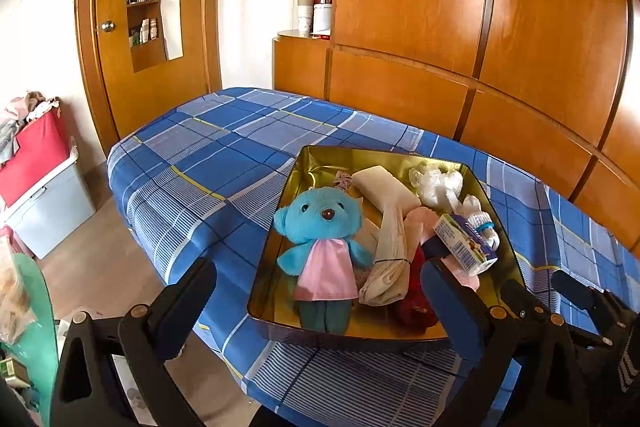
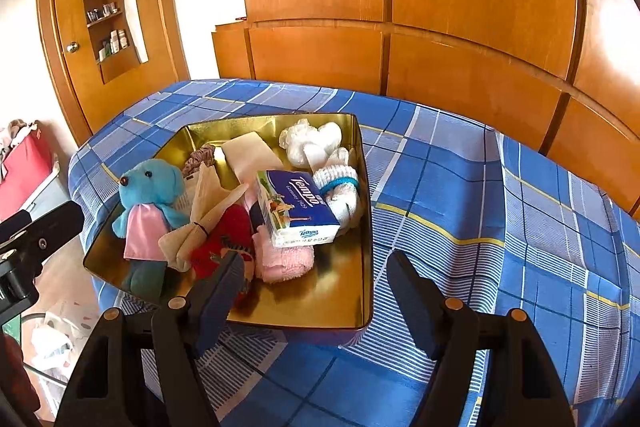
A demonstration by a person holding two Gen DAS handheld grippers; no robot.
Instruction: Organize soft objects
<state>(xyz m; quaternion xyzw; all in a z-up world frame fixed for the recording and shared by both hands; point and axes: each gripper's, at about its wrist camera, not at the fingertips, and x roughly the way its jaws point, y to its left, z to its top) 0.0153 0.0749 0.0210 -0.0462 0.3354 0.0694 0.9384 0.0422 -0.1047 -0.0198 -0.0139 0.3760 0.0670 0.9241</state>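
**Both claws wide, nothing held**

The left gripper (image 1: 320, 291) gapes wide before the tin (image 1: 280, 223), gripping nothing. The right gripper (image 2: 316, 279) also spreads wide, empty, over the tin's near rim. Inside the tin: bear (image 1: 320, 227) at 9 o'clock, tissue pack (image 2: 298, 207) at centre, socks (image 2: 340, 187) at 2 o'clock.

Wooden wardrobe (image 1: 460, 7) — blue plaid bed (image 1: 208, 147), door (image 1: 120, 27).
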